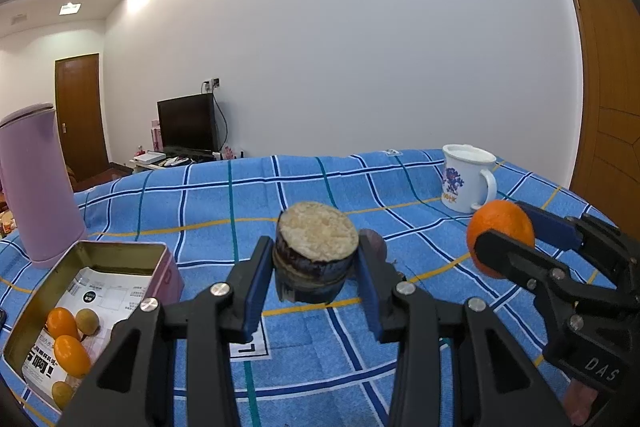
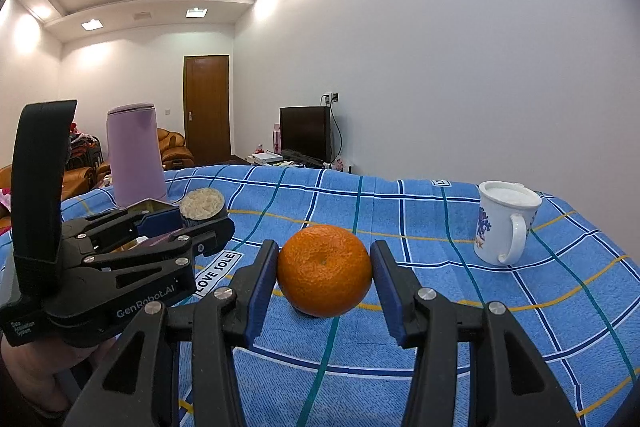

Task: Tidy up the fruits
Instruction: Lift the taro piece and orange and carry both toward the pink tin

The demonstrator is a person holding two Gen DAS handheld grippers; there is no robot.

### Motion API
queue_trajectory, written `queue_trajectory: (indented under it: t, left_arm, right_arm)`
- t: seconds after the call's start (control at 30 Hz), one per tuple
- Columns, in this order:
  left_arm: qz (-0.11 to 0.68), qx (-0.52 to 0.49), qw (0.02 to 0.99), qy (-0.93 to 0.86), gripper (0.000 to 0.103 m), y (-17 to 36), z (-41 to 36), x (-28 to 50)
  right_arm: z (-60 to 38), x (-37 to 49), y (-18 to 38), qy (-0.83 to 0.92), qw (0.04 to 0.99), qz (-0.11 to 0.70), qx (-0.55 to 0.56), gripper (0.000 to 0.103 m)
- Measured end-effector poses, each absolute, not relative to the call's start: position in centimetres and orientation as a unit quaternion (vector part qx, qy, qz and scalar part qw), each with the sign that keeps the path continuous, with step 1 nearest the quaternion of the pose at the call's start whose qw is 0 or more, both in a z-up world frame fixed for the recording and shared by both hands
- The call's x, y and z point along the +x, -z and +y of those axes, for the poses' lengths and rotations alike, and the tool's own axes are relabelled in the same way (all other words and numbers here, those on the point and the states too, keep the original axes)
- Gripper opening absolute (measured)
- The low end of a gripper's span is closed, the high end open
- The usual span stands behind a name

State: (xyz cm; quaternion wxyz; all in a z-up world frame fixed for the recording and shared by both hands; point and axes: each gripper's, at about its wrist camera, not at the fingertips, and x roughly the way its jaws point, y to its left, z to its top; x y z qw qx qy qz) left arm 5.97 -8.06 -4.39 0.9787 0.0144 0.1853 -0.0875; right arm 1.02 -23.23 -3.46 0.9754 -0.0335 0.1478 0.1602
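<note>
My left gripper [image 1: 316, 267] is shut on a short dark cut piece with a pale fibrous top, like sugarcane [image 1: 316, 247], and holds it above the blue checked cloth. It also shows in the right wrist view [image 2: 202, 205]. My right gripper [image 2: 325, 273] is shut on an orange [image 2: 325, 270]; the orange shows in the left wrist view [image 1: 500, 233] too. An open metal tin [image 1: 120, 251] at the lower left holds several small orange and yellowish fruits [image 1: 68, 341] on printed paper.
A lilac thermos [image 1: 38, 183] stands behind the tin. A white mug [image 1: 466, 177] with a blue print stands at the far right of the blue checked cloth [image 1: 320, 339]. A small dark reddish object [image 1: 376, 241] lies behind my left gripper's right finger.
</note>
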Motion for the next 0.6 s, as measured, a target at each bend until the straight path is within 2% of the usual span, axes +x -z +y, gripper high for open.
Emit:
queue_trajectory:
  t: [0.6]
  left_arm:
    - [0.199,0.009,0.977,0.075,0.042,4.5,-6.4,5.6]
  right_arm:
    - [-22.0,1.1,3.4,-0.169,0.974,0.148,-0.045,0.049]
